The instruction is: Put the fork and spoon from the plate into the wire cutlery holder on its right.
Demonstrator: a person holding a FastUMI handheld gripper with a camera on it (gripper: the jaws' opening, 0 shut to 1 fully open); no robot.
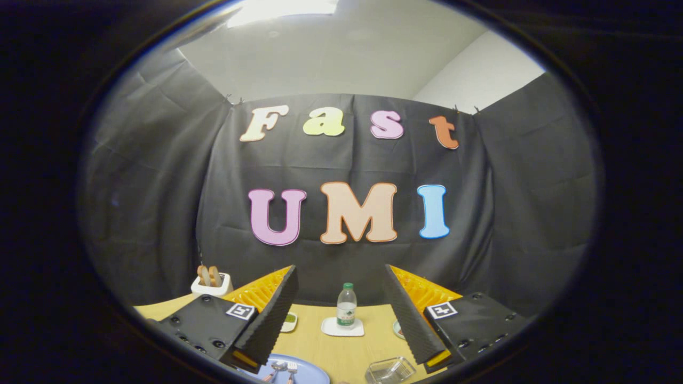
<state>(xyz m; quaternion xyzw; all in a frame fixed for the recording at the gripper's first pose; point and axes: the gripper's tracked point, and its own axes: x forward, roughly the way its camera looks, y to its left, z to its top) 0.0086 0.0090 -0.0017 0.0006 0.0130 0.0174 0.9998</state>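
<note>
While the gripper (341,314) hangs released, fingers wide apart and holding nothing, the blue plate (315,372) lies at lower centre with the spoon (276,368) and fork (292,368) on it. Right of it sits the wire holder (390,369).

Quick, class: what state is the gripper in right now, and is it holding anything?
Gripper: open, fingers spread wide, holding nothing, above the table; the bottle stands beyond them.
</note>
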